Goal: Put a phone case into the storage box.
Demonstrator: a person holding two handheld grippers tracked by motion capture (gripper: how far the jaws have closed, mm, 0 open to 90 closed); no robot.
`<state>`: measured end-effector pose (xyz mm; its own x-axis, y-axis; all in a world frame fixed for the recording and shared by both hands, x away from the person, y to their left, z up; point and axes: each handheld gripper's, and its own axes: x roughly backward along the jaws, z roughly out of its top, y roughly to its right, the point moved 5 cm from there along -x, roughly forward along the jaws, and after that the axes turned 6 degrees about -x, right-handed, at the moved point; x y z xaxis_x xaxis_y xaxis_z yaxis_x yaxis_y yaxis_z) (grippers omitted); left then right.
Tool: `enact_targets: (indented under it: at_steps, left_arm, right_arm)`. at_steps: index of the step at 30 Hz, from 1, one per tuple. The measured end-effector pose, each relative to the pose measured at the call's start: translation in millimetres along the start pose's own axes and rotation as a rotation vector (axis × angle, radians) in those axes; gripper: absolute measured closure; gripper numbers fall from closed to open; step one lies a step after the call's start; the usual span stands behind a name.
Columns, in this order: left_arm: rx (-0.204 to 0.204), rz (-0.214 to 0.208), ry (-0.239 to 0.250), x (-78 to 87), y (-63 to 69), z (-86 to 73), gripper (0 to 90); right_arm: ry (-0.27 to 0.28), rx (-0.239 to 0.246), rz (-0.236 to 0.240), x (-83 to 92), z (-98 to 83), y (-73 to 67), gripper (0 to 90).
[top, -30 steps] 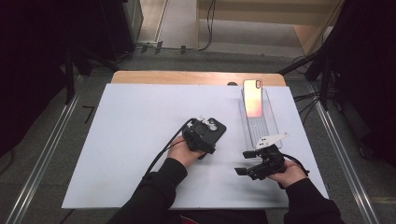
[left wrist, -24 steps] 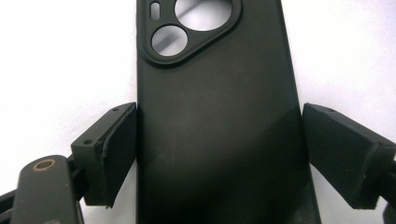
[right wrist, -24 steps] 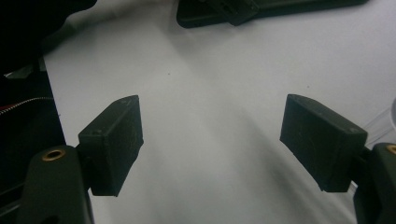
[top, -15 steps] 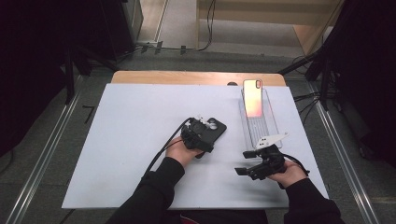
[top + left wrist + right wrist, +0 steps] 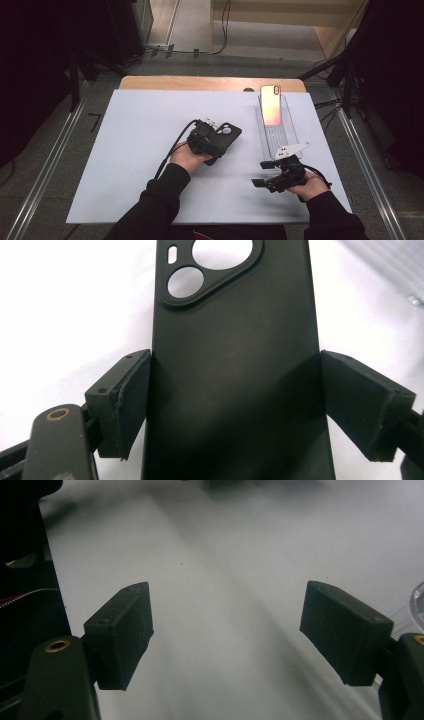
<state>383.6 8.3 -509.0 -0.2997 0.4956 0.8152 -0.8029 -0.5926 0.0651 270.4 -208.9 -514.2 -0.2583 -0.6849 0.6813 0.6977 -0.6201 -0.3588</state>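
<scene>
The white desk [image 5: 125, 150] lies bare to the left and along the near edge, open for passage, while the clear tray [image 5: 280, 137] with an upright phone [image 5: 270, 105] blocks the far right side.

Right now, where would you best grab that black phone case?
Across its two long edges, near the lower half, coming in from the end away from the camera holes. The black phone case is flat and narrow, and the left gripper already straddles it there.

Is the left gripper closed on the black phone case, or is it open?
Closed on it: the left gripper has both pads against the side edges of the black phone case.
</scene>
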Motion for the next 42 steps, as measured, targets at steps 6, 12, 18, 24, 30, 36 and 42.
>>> enact_targets:
  at_steps: [6,12,18,24,30,36,42]
  left_arm:
    - [0.004,-0.040,0.017,22.3,-4.1,-2.7,17.0]
    - [0.023,-0.077,0.043,38.2,-5.6,-8.6,17.0]
    - [0.041,-0.099,0.074,51.4,-7.0,-18.4,16.9]
    - [0.055,-0.111,0.108,60.3,-6.1,-31.8,16.8]
    - [0.067,-0.116,0.172,65.9,-4.5,-39.3,16.5]
    - [0.092,-0.109,0.208,65.1,-1.2,-45.0,16.4]
    - [0.133,-0.082,0.260,66.3,0.1,-50.6,16.3]
  right_arm:
    - [0.014,-0.009,-0.004,0.9,2.5,-2.2,18.3]
    - [0.008,-0.029,-0.003,1.1,5.5,-4.3,18.3]
    - [0.005,-0.035,0.033,0.0,12.7,-13.8,18.2]
    - [0.000,-0.080,0.015,-3.2,23.7,-22.8,18.2]
    - [0.047,-0.091,-0.030,-2.3,40.3,-28.7,18.2]
    - [0.043,-0.154,-0.012,-6.8,49.8,-34.3,18.4]
    - [0.045,-0.201,-0.009,-9.1,61.8,-38.2,18.8]
